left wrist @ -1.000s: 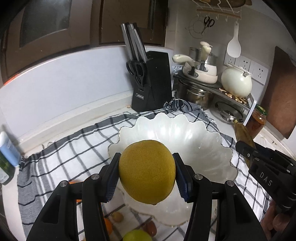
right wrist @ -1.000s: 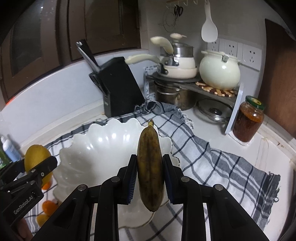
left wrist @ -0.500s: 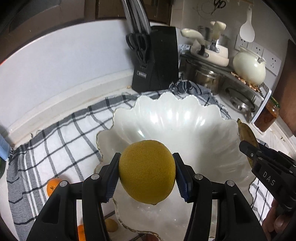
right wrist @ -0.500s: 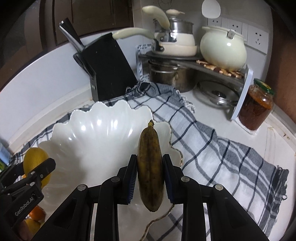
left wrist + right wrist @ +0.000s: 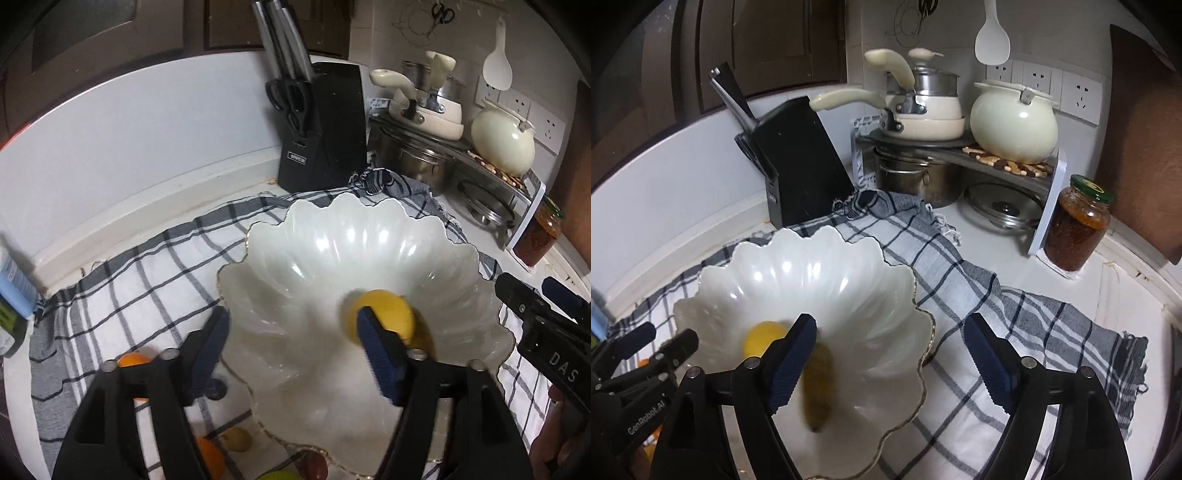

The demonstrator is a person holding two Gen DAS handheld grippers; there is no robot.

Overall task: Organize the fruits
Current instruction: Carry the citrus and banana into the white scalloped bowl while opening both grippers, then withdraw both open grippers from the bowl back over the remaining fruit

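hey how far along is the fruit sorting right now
Done: the round yellow lemon and the dark browning banana are in the scalloped white bowl. In hand: nothing; the left gripper and right gripper just opened. Left: small orange fruits on the checked cloth.

Two close wrist views down into one bowl [image 5: 369,236] (shared).

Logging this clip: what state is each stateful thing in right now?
left hand-held gripper: open, just released, holding nothing
right hand-held gripper: open, just released, holding nothing
lemon: loose in bowl
banana: blurred, inside bowl
bowl: upright on cloth
jar: lidded
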